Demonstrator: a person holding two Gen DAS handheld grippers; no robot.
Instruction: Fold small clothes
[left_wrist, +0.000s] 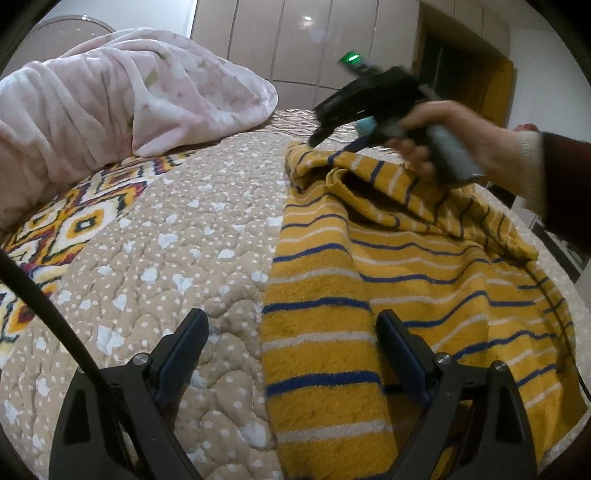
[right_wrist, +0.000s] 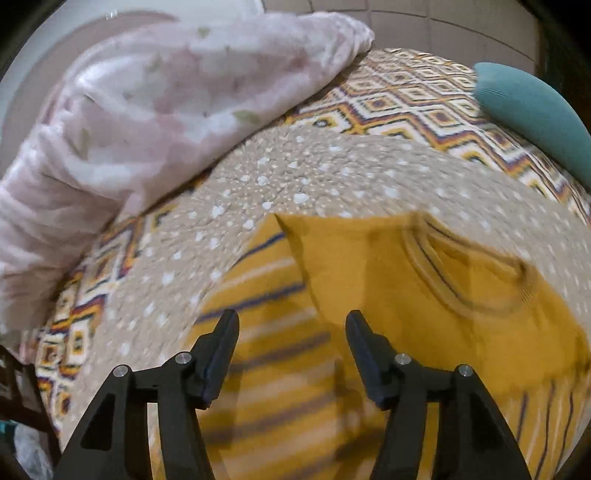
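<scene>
Warm, fairly dim indoor light fills both fisheye views, with ceiling-lamp glints on the glossy wardrobe doors (left_wrist: 306, 40), bowed edges and black corner vignetting, while motion blur smears the right wrist view (worst on the striped yellow garment (right_wrist: 388, 295)) and the person's hand (left_wrist: 454, 136).

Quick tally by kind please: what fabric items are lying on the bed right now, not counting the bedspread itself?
Yellow striped garment: 1
Pink blanket: 1
Teal cushion: 1
Total: 3
All lie on the patterned quilt.
</scene>
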